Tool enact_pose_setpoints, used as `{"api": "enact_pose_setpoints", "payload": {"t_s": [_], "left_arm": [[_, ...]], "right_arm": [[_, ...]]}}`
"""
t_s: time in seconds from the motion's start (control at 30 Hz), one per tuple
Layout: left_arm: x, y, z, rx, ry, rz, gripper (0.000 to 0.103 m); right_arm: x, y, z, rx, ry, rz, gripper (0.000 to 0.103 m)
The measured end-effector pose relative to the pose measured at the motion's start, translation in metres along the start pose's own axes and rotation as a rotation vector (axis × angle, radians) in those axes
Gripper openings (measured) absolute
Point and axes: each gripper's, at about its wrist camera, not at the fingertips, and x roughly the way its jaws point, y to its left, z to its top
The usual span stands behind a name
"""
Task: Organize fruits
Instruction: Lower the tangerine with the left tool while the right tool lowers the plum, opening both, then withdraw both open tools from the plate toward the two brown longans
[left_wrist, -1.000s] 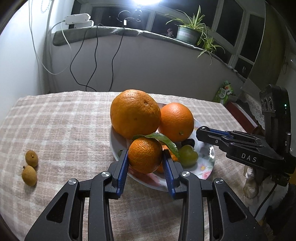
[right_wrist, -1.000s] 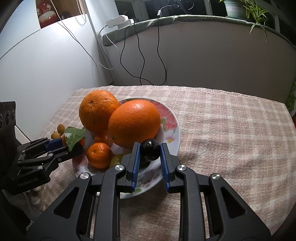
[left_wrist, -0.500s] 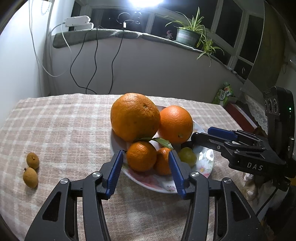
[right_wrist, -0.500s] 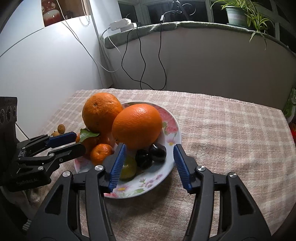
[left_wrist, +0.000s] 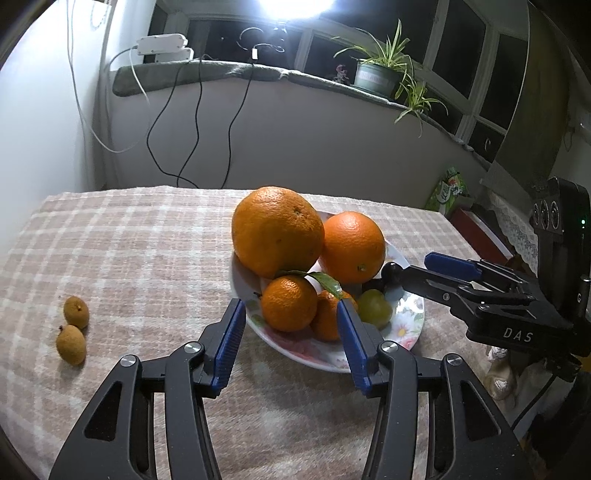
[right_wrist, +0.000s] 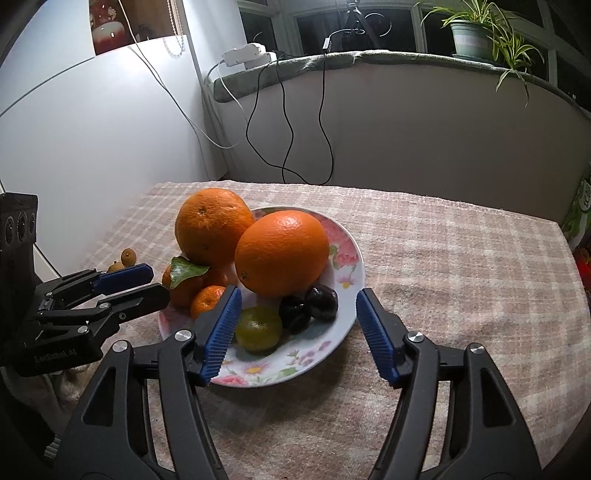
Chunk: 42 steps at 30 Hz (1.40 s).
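Left gripper (left_wrist: 290, 334) wide, empty, plate (left_wrist: 415, 314) just ahead; right gripper (right_wrist: 297, 332) likewise. Two small brown fruits (left_wrist: 74, 328) left, likely next.

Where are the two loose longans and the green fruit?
Farther longan (left_wrist: 76, 312), left wrist view, middle of skin.
Nearer longan (left_wrist: 71, 344), left wrist view, middle of skin.
Green fruit (right_wrist: 258, 328), right wrist view, top face.

Home: potted plant (left_wrist: 376, 72), checked tablecloth (left_wrist: 147, 240)

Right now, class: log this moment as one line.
left tool: open, empty | right tool: open, empty | plate: fruit piled | two longans: on tablecloth
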Motion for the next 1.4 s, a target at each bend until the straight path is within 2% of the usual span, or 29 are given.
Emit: {"api": "enact_pose_setpoints", "payload": {"t_s": [0.17, 0.37, 0.97, 1.17, 1.4], "left_arm": [[-0.01, 0.007, -0.004, -0.007, -0.01, 0.012, 0.05], [-0.022, 0.021, -0.011, -0.027, -0.017, 0.038, 0.05], [-0.06, 0.092, -0.038, -0.146, -0.033, 0.154, 0.05], [-0.063, 0.116, -0.046, -0.198, -0.021, 0.182, 0.05], [-0.062, 0.129, -0.045, -0.209, -0.026, 0.189, 0.05]], "right_arm": [[-0.004, 0.005, 0.0, -0.008, -0.006, -0.003, 0.075], [-0.011, 0.015, 0.001, -0.029, -0.023, 0.003, 0.087], [-0.007, 0.062, 0.016, -0.13, -0.021, 0.063, 0.088], [-0.002, 0.084, 0.028, -0.164, -0.021, 0.124, 0.088], [0.016, 0.124, 0.045, -0.206, 0.012, 0.236, 0.088]]}}
